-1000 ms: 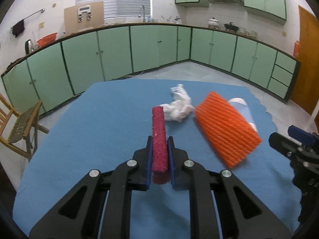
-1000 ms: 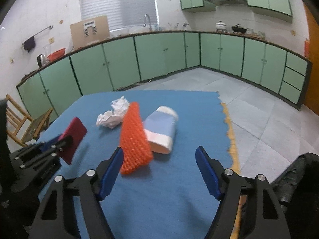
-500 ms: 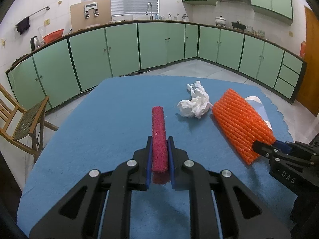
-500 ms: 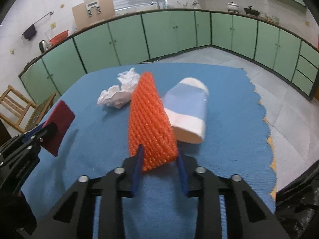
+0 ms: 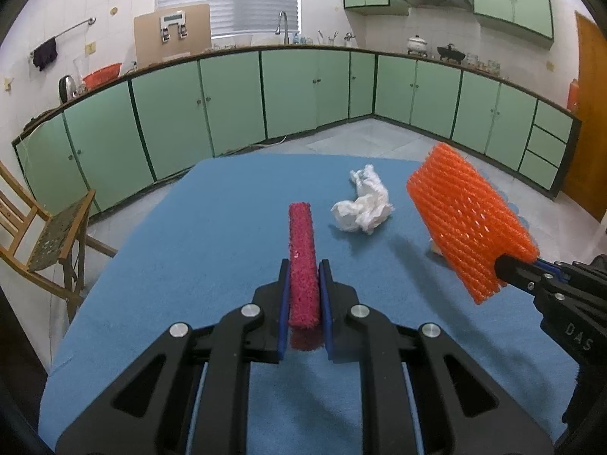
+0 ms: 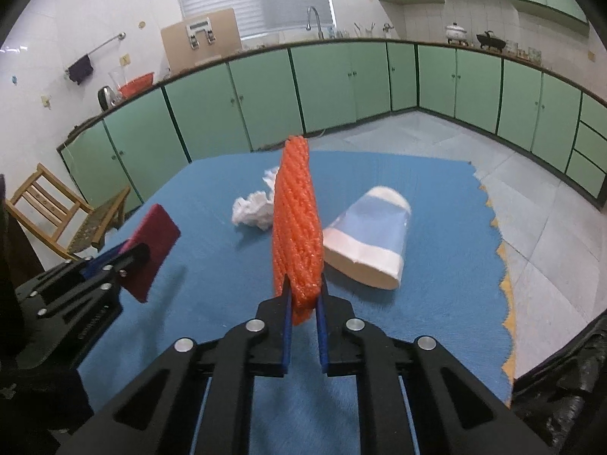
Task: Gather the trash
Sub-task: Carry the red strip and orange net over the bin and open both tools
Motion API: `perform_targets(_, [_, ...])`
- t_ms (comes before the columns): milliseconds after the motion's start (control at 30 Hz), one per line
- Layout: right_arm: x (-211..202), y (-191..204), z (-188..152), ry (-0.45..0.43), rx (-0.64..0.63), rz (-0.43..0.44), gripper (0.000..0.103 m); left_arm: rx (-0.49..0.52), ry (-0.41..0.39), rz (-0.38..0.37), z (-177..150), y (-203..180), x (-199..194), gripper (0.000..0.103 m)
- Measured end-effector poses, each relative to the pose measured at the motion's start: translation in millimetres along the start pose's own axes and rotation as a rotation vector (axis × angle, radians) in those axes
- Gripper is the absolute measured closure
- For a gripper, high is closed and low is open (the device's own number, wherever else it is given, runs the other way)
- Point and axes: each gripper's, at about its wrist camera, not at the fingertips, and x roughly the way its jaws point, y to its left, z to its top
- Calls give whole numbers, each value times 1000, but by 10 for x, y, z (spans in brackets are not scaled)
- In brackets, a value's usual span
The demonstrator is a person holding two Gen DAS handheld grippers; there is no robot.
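Observation:
My left gripper (image 5: 303, 276) is shut on a dark red sponge pad (image 5: 301, 250) and holds it above the blue table cloth (image 5: 189, 265). My right gripper (image 6: 303, 295) is shut on an orange foam net sleeve (image 6: 297, 223), lifted off the cloth; it also shows in the left wrist view (image 5: 470, 220). A crumpled white tissue (image 5: 364, 208) lies on the cloth between them. A flattened blue and white paper cup (image 6: 371, 242) lies on the cloth right of the sleeve. The red pad also shows in the right wrist view (image 6: 151, 250).
A black trash bag (image 6: 561, 386) shows at the right edge of the table. A wooden chair (image 5: 41, 235) stands left of the table. Green kitchen cabinets (image 5: 303, 91) run along the far walls. The cloth's scalloped right edge (image 6: 500, 265) borders tiled floor.
My right gripper closed on the orange net sleeve and lifted it off the cloth. My left gripper kept hold of the red pad and rose slightly.

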Motion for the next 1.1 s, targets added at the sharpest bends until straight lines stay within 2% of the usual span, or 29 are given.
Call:
perform_targets(433, [-806,-111,55,-114,2,0,92,37,-63,-98,72,-334,-468,90])
perform_targets(633, [-1154,-260,-40,-143,30,-10,92,58,-85,-163,82,-596,-676,90])
perform_targets(800, [-1457,-428,-171,-160,48,-63,92,89,-96,-224,39,-894,-786,90])
perform_targets(1100, [-1961,-872,-458,-175,89,-215,92,154,-112,-338,-77,-1513,-979,90])
